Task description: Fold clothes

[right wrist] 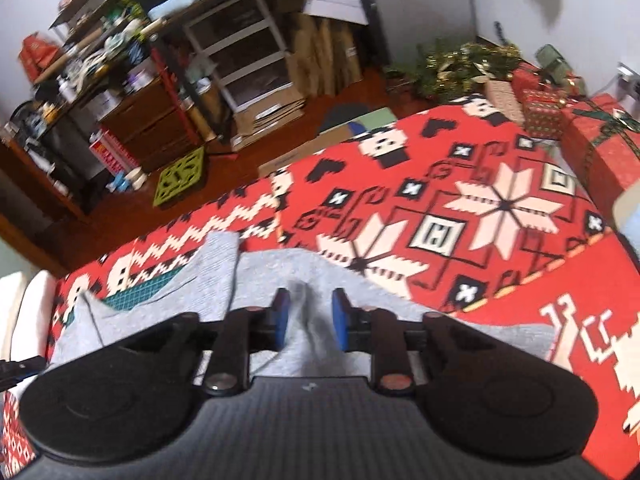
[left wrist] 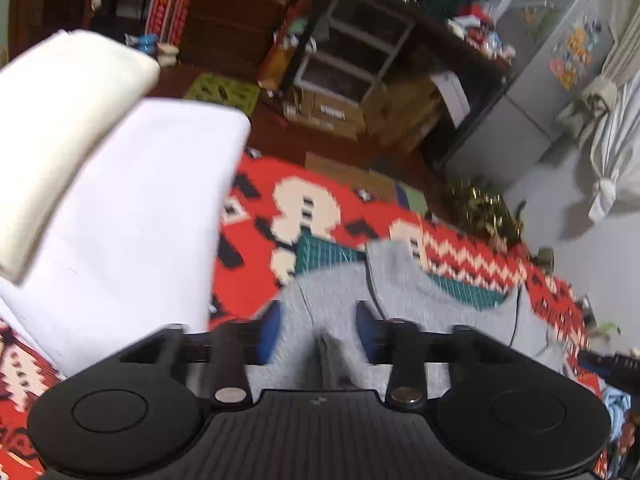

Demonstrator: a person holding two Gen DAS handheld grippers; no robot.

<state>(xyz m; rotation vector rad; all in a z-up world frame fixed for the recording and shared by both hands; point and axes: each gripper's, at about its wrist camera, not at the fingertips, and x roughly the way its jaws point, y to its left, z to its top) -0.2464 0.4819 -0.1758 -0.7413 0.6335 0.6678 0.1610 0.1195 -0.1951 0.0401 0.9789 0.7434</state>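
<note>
A grey knit garment (right wrist: pixel 264 276), lower centre of both views, is spread on the red patterned cloth (right wrist: pixel 460 208). Fabric is gathered between the part-closed jaws of the left gripper (left wrist: pixel 320 320) and right gripper (right wrist: pixel 307 312). Soft, light, limp handling is expected; edges are best pinched.

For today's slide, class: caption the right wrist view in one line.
Right claw pinching a ridge of the grey garment on a red patterned blanket, cluttered shelves behind.

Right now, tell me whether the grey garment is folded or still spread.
Partly spread, not folded: the grey garment lies across the red patterned blanket, bunched between the right gripper and left gripper fingers. Grip tightness: cannot tell.
</note>
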